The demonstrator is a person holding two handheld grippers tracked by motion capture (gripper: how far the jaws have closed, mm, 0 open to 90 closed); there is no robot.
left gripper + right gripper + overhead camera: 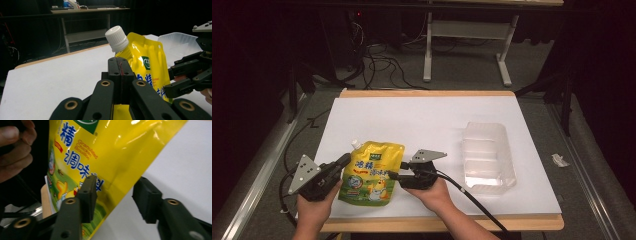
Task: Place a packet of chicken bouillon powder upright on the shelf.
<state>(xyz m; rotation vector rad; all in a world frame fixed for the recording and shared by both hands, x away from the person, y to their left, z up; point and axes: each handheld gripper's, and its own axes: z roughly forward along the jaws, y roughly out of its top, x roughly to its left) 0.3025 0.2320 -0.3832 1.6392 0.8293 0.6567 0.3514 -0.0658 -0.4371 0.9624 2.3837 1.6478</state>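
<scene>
Left gripper (pixel 343 161) clamps yellow pouch (pixel 371 172) edge, pouch lifted. Our right gripper (pixel 115 195) straddles other edge, jaws apart, not gripping. Clear tray (pixel 488 156) awaits; transfer remains.

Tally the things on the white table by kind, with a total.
Yellow spouted pouch of chicken bouillon: 1
Clear plastic tray: 1
Grippers, left gripper and right gripper: 2
Total: 4
</scene>
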